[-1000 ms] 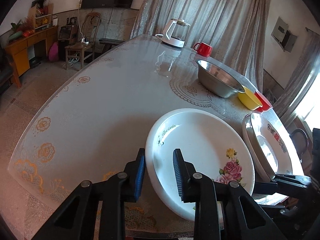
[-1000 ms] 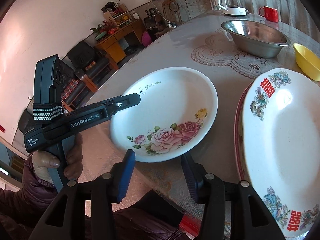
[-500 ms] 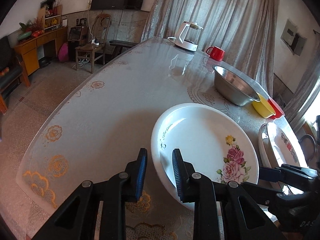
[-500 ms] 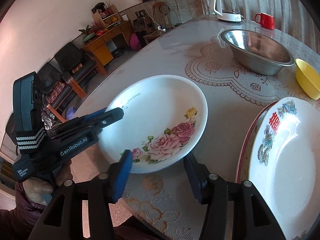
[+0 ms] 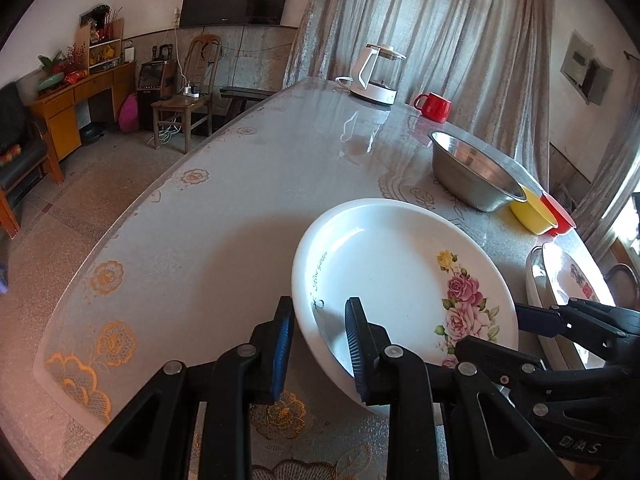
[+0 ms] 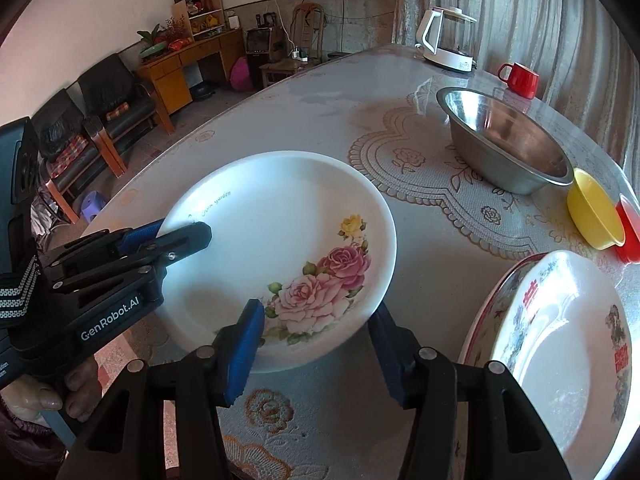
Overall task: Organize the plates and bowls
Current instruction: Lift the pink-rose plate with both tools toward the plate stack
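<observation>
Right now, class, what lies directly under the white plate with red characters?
Under the white plate with red characters sits another plate, only its red-edged rim showing. Its middle is covered, so its pattern cannot be seen.
</observation>
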